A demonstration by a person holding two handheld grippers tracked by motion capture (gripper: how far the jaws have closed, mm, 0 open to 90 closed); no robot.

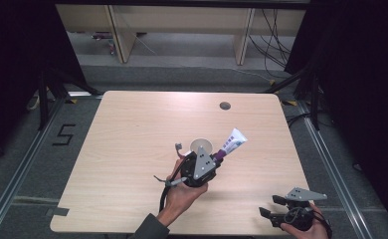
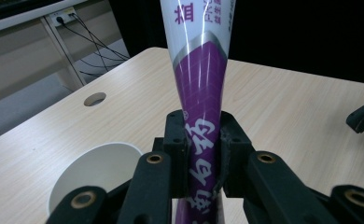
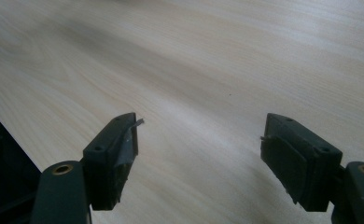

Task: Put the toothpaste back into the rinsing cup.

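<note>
Pale wood table, dark curtained room, purple-white tube clamped in left gripper

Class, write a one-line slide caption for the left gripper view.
Left gripper clamps a purple-and-white toothpaste tube above a white paper cup on the wooden table.

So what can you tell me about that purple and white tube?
The tube looks like soft, shiny plastic, a toothpaste kind of tube. It is purple lower down with big white characters, then a silver band, then white with purple characters. The left gripper is shut on its purple part, squeezing it from both sides. It is held up off the table, slanting up and to the right in the high view, right beside a white paper cup. Its cap end is hidden.
</note>
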